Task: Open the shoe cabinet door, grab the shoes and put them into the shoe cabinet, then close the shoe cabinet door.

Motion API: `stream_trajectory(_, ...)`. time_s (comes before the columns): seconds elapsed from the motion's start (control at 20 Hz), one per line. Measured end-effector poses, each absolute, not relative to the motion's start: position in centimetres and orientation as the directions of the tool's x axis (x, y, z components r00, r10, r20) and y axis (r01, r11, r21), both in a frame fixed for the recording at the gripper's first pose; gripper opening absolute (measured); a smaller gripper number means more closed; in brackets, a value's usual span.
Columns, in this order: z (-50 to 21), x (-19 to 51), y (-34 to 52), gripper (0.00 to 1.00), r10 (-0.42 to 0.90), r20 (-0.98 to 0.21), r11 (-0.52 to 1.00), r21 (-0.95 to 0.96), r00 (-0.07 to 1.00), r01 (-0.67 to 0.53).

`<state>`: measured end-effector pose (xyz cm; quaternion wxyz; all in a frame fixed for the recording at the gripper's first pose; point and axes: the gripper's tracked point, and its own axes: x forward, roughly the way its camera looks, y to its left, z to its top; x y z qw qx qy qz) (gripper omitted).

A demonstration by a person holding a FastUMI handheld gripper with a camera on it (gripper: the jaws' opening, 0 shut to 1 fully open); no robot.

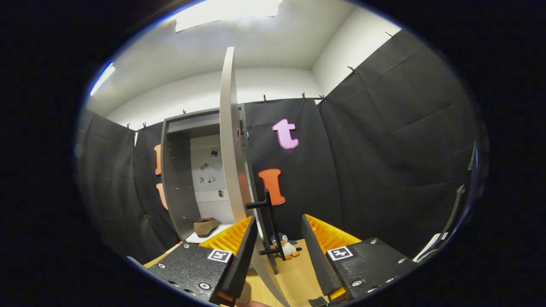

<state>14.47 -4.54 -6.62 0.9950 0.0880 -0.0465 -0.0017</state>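
Door handle between spread tongs

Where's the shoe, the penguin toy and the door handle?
shoe (205,226): gripper view, its upper side.
penguin toy (288,247): gripper view, its belly.
door handle (269,213): gripper view, its upright bar.

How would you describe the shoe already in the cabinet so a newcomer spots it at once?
Start at the tall grey shoe cabinet against the black cloth wall, its door swung open edge-on toward the open gripper. Look inside to the white bottom shelf: the shoe lies there. It is a low brown slip-on, unlike the penguin toy on the floor beyond the fingers.
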Motion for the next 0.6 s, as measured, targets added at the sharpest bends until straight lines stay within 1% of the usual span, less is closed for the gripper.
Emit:
stream_trajectory(0.2, -6.9, 13.7, -4.1, 0.7, -0.088, 0.08, 0.986, 0.147, 0.993, 0.075)
stream_trajectory(0.25, -7.2, 13.5, -3.1, 0.71, -0.073, 0.064, 0.988, 0.144, 0.995, 0.063)
stream_trajectory(0.3, -7.5, 13.2, -1.8, 0.76, -0.064, 0.048, 0.989, 0.138, 0.997, 0.056)
stream_trajectory(0.4, -7.5, 12.6, 0.1, 0.8, -0.064, 0.051, 0.992, 0.115, 0.997, 0.058)
stream_trajectory(0.5, -8.1, 12.6, 3.0, 0.82, -0.037, 0.055, 0.995, 0.089, 0.998, 0.032)
stream_trajectory(0.6, -9.8, 12.8, 6.3, 0.83, 0.003, 0.012, 0.998, 0.069, 1.0, -0.004)
